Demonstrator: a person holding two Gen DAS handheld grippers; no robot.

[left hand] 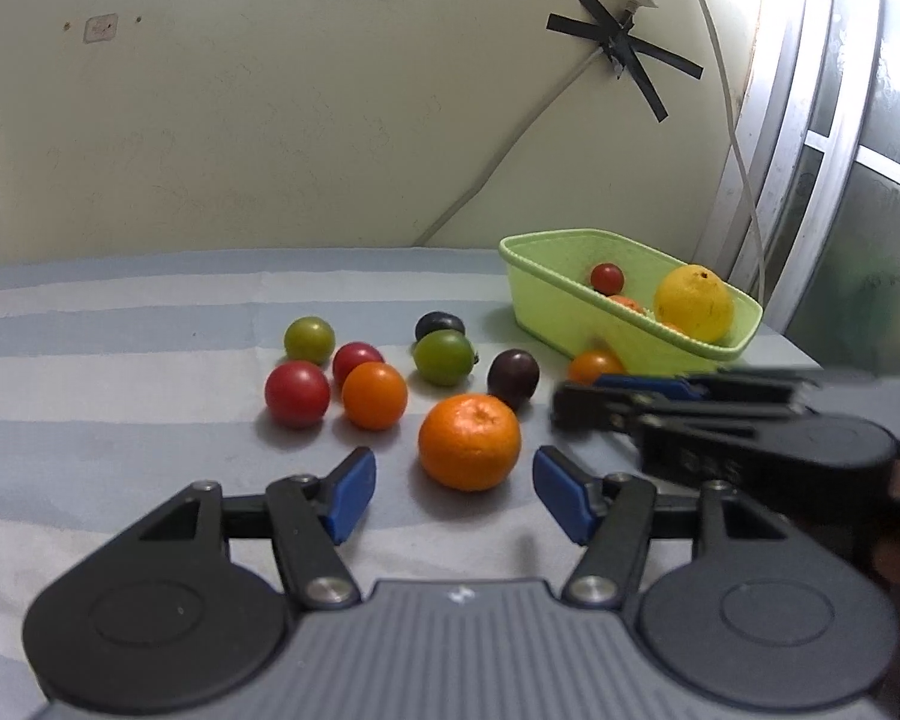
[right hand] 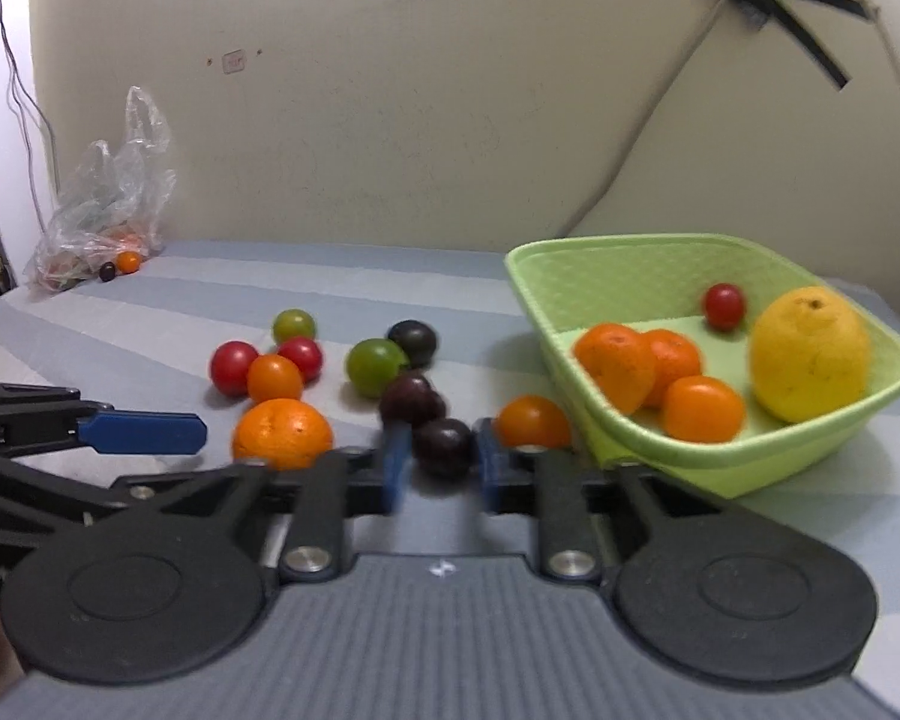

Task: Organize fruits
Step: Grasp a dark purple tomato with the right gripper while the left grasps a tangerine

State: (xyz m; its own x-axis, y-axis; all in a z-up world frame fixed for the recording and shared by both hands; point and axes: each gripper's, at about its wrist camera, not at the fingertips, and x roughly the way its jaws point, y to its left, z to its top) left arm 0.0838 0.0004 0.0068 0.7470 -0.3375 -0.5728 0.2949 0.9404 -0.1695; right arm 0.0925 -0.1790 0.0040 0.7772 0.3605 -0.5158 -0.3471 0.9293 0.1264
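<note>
- Right gripper (right hand: 441, 457): black frame, blue pads, clamped on a small dark purple plum (right hand: 444, 447); both pads press its sides.
- Left gripper (left hand: 453, 495): jaws spread, empty. A large round orange mandarin (left hand: 470, 441) sits on the cloth just ahead of the gap between its pads, untouched.
- Destination: light green plastic basket (right hand: 630, 258) at the right end of the striped grey-blue tablecloth (left hand: 120, 360). It holds a large yellow citrus fruit (right hand: 810, 354), three orange fruits and one small red one.
- Still loose on the cloth: red, green, orange and dark round fruits in a cluster near the middle; one small orange fruit (right hand: 533, 421) lies against the basket's near wall.
- Step in hand, as judged: the plum is gripped, carry to the basket pending.
- Next move calls for lifting the plum clear of the small orange fruit and the basket rim, then releasing over bare floor.
- The left jaws must advance round the mandarin before closing; it may roll.
- A clear plastic bag (right hand: 111, 198) with a few fruits beside it lies at the far left.
</note>
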